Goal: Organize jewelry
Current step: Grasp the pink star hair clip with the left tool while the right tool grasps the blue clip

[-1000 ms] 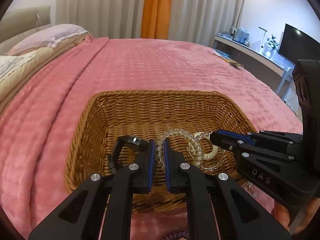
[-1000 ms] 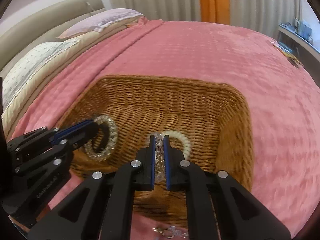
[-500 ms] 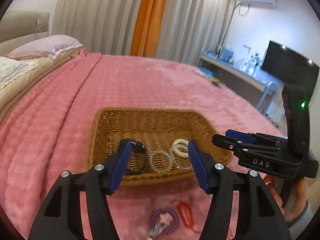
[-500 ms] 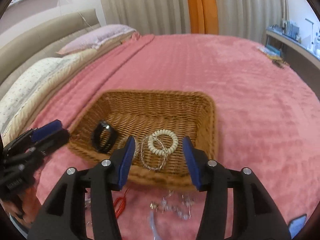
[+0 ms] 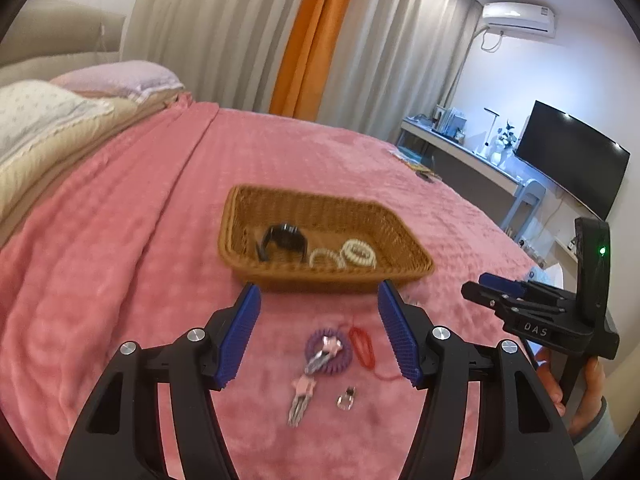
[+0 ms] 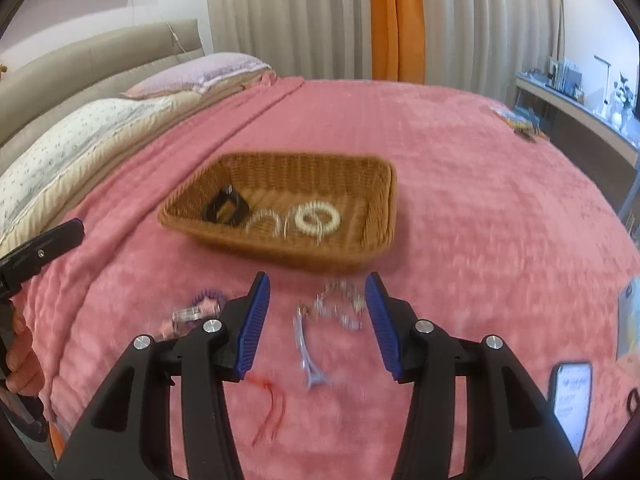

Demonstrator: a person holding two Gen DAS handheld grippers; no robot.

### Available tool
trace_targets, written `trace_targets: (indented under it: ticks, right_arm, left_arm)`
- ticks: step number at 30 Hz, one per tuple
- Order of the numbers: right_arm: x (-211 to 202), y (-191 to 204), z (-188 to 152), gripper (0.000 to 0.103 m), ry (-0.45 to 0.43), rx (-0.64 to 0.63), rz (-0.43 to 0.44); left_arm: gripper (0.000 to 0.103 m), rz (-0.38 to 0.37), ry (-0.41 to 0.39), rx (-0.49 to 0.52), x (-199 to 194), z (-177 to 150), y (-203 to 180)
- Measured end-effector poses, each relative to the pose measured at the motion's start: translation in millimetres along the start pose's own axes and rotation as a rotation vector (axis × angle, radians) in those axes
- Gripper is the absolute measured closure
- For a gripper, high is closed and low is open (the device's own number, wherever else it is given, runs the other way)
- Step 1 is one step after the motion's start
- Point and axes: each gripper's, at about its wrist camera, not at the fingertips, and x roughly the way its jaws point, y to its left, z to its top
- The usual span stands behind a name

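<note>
Left wrist view: wicker basket [image 5: 320,208] at frame centre on pink bed [image 5: 120,260], holding black bracelet [image 5: 282,236], clear coil [image 5: 325,257], cream bead bracelet [image 5: 359,253], left gripper [image 5: 320,338] jaws spread, empty; right wrist view: same basket [image 6: 372,216] centre, right gripper [image 6: 316,318] jaws parted, gripping nothing.

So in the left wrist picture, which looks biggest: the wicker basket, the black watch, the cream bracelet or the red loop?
1. Wicker basket, by far the largest.
2. Black watch.
3. Cream bracelet and red loop: they look about alike, and the loop lies nearer the camera, so I would not rank them.
</note>
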Motion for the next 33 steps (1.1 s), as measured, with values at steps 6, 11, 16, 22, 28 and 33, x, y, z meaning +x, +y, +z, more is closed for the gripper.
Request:
trace_targets:
  ticks: [6, 11, 16, 22, 28, 33]
  right_arm:
    - [24.7, -1.9, -26.1, 0.057, 0.033, -0.011, -0.007]
    - [42.4, -6.4, -39.0, 0.057, 0.064, 0.004, 0.003]
    - [49.4, -4.3, -44.0, 0.057, 0.08, -0.005, 0.001]
    - [55.3, 0.5, -47.9, 0.057, 0.098, -0.029, -0.015]
    - [58.4, 5.0, -49.8, 0.064, 0.107, -0.049, -0.015]
    - [58.5, 6.3, -51.1, 0.068, 0.106, -0.054, -0.005]
  left_arm:
    - [0.045, 0.017, 0.074, 0.024, 20.9, -27.1, 4.5]
    - [0.045, 0.045, 0.151, 0.082, 45.9, -45.0, 5.8]
    - [0.048, 0.051, 0.209, 0.13, 67.8, -51.9, 2.4]
    - [0.055, 0.08, 0.281, 0.142, 92.8, -55.1, 1.7]
    - [0.055, 0.079, 0.297, 0.153, 98.7, -55.8, 0.3]
    - [0.072, 0.056, 0.323, 0.161, 100.3, -59.8, -2.0]
